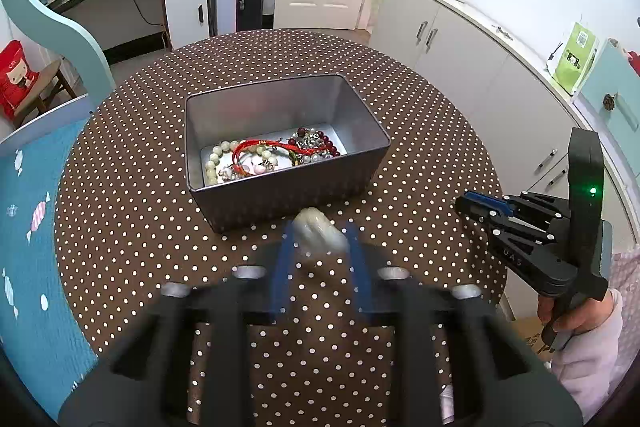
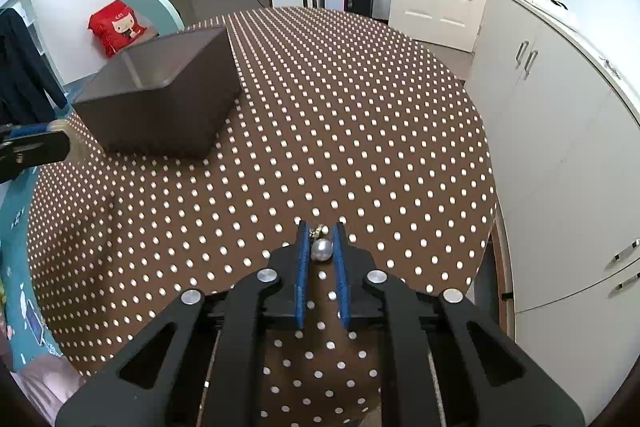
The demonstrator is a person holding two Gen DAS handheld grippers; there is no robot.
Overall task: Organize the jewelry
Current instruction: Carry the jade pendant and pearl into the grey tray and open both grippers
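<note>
your left gripper (image 1: 320,239) hangs above the round polka-dot table (image 1: 120,211), just short of the near wall of the grey metal tin (image 1: 280,131). its jaws are pinching a pale, milky bangle-like piece (image 1: 318,233), which sits between the two blue pads and shows blurred in the left wrist view, so its exact shape is hard to tell. the same piece peeks out as a pale bit (image 2: 60,129) at the left edge of the right wrist view, beside the tin.

the tin stands toward the middle of the table. along its floor lie a cream bead bracelet (image 1: 218,157), a red cord (image 1: 260,147) and a dark red bead strand (image 1: 320,141), all tangled together near the front wall.

your right gripper (image 2: 322,251) is low over the near right part of the table, well apart from the tin (image 2: 160,99). its jaws are narrowed around a small silvery bead (image 2: 321,250) with a tiny metal fitting (image 2: 318,230) at its far end; the bead sits between the blue pads (image 2: 301,267) and appears held. from the left wrist view the right gripper (image 1: 464,201) shows side-on near the table's right edge, its tips close together, with your right hand (image 1: 572,315) gripping its handle.
</note>
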